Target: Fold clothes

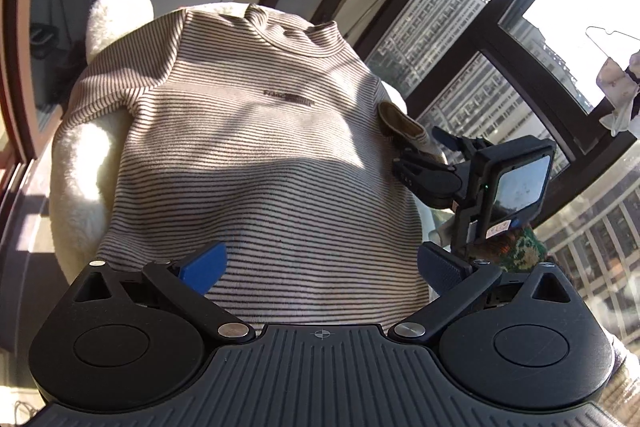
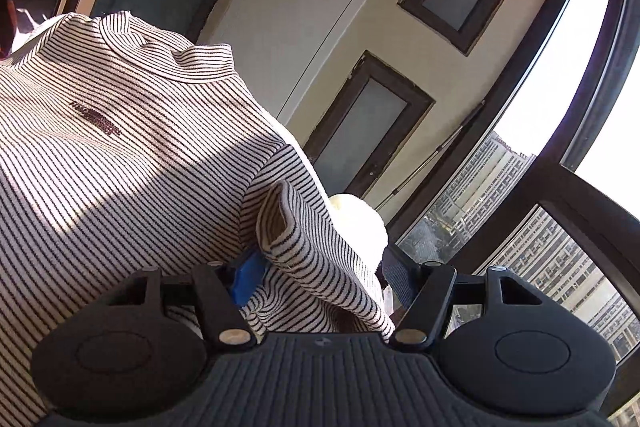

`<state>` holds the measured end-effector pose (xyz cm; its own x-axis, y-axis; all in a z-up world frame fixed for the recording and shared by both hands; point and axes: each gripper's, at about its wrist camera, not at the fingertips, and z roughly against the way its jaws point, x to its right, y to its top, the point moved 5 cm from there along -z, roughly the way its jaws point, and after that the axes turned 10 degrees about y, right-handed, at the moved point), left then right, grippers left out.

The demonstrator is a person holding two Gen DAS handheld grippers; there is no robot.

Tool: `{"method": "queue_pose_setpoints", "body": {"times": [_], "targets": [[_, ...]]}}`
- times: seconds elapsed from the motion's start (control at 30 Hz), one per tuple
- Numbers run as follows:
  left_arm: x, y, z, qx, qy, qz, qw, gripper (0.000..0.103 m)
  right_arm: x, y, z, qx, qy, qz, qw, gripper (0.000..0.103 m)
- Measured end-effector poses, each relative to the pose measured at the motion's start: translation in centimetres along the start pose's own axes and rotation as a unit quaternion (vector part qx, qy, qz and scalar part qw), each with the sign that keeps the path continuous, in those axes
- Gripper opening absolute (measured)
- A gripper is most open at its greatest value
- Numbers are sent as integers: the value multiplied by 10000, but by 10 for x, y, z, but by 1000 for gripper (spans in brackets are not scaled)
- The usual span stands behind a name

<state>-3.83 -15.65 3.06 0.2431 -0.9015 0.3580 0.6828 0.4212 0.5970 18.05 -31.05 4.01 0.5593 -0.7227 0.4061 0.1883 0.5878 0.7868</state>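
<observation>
The striped shirt [image 1: 256, 147] lies flat on a fluffy white cushion [image 1: 80, 171], neck far away, and the right tool [image 2: 316, 277] is nearer the right sleeve [image 2: 304, 247], which sits between its spread fingers, not pinched yet, while the left tool [image 1: 320, 267] hangs wide apart over the bottom edge, holding nothing.

Cream shirt [image 1: 256, 155] with thin dark stripes, white fluffy cushion [image 1: 80, 163], blue gripper pads [image 1: 204, 267]
</observation>
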Motion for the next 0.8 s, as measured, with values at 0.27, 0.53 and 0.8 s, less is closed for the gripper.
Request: {"method": "queue_pose_setpoints", "body": {"times": [0.27, 0.53, 0.8], "targets": [[-15, -7, 14, 243, -134, -301, 9992, 103, 42, 54, 22, 428, -256, -1058, 9931, 8], [-54, -6, 20, 145, -167, -234, 9995, 103, 44, 133, 77, 1351, 80, -1945, 9715, 8], [-93, -5, 29, 51, -188, 17, 9998, 103, -12, 170, 77, 1591, 652, -1918, 9663, 9]]}}
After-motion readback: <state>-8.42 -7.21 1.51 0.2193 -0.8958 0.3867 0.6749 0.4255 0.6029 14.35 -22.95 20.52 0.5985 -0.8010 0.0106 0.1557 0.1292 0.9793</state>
